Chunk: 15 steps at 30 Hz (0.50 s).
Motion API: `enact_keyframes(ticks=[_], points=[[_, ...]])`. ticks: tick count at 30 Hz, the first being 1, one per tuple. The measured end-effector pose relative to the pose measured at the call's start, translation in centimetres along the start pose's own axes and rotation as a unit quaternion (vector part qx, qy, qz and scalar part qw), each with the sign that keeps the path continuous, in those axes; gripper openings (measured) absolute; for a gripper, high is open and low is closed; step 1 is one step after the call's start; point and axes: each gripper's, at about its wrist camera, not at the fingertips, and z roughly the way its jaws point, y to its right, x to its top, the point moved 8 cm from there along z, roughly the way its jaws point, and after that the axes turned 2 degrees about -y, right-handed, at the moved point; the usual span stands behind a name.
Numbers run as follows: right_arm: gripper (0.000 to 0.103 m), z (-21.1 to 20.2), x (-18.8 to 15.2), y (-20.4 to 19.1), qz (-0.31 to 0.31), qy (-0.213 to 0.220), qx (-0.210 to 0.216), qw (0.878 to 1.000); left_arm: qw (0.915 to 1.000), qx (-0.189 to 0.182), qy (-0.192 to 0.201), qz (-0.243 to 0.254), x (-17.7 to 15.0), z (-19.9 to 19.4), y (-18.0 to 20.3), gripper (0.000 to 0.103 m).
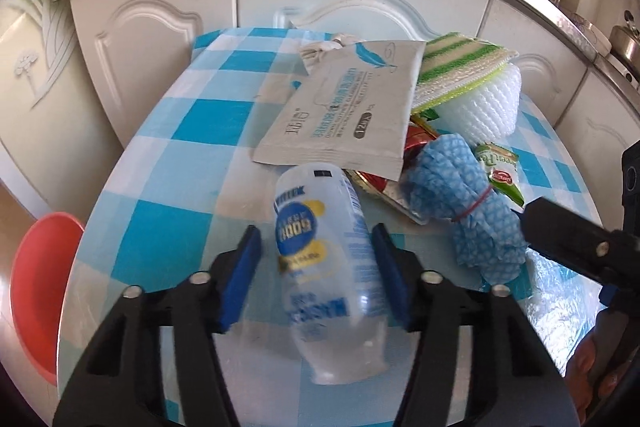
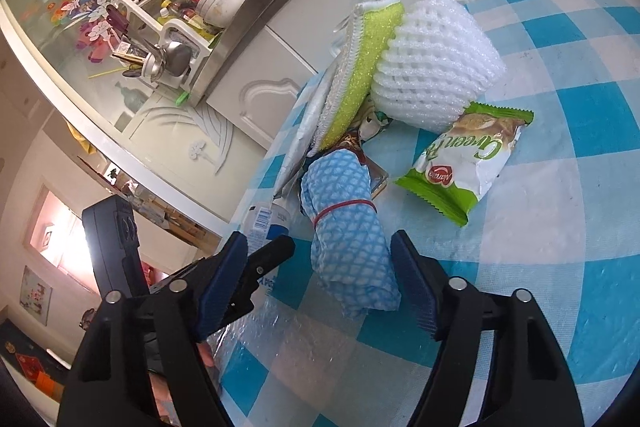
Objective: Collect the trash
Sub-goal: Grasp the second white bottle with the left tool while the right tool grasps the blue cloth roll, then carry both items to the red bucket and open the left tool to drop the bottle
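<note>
Left hand-held gripper (image 1: 316, 263) bracketed the clear bottle (image 1: 324, 267) lying on the worktop (image 1: 168, 155), long axis toward 12 o'clock; pads flanked it, contact unclear; right hand-held gripper (image 2: 320, 281) stood part-open astride the blue cloth roll (image 2: 348, 235)

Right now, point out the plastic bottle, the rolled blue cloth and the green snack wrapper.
plastic bottle (image 1: 320, 251), left wrist view, label.
rolled blue cloth (image 2: 348, 239), right wrist view, middle.
green snack wrapper (image 2: 468, 163), right wrist view, printed front.

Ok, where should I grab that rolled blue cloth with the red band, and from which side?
Grip the rolled blue cloth across its width, on the near side of the red band, coming in from its near end. It lies lengthwise toward the right gripper, whose open jaws straddle it.
</note>
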Motion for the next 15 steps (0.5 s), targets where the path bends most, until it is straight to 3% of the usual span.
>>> enact_keyframes(ticks=[1,11,15], points=[[0.069,0.1,-0.1,-0.1,-0.005,0.000,-0.007,1.000,1.0000,-0.001,0.000,-0.005,0.0,-0.1,-0.2,0.044],[0.043,2.0,-1.3,-1.3,-0.084,-0.017,-0.114,0.990,0.9997,-0.009,0.004,-0.023,-0.9,-1.8,-1.1,0.043],[0.033,2.2,-1.4,-1.1,-0.084,-0.019,-0.124,0.989,0.9995,-0.004,0.013,-0.027,-1.3,-3.0,-1.7,0.043]])
